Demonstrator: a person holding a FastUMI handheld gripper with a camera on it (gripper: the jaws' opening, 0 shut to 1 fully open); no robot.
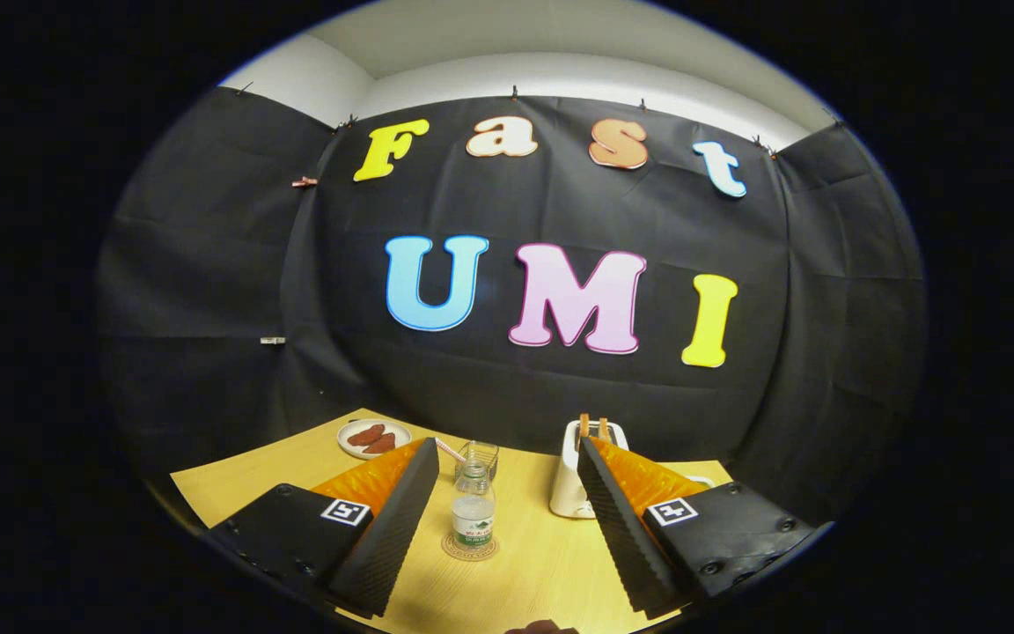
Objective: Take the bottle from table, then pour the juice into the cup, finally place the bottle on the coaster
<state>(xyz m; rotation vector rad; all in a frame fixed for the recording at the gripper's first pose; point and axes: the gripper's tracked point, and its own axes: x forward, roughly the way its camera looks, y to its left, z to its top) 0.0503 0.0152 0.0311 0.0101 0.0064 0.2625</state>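
My gripper (503, 519) is held above the near part of the wooden table (542, 572), its two ribbed black fingers (397, 528) spread wide apart and touching nothing. Between them, a little ahead of the tips, the small clear plastic bottle (473, 509) stands upright on the round coaster (469, 548); it has a green-and-white label, and I cannot tell how much liquid is in it. Just beyond the bottle stands the clear glass cup (482, 458), with a pink-and-white striped straw (449, 450) leaning out of it toward the left finger. Further back, toward the table's far left edge, a white plate (373, 438) carries two reddish-brown pieces of food. Near the far edge, just beyond my right finger, is a white toaster (570, 480) with two slices of toast (593, 427) sticking up out of its slots.
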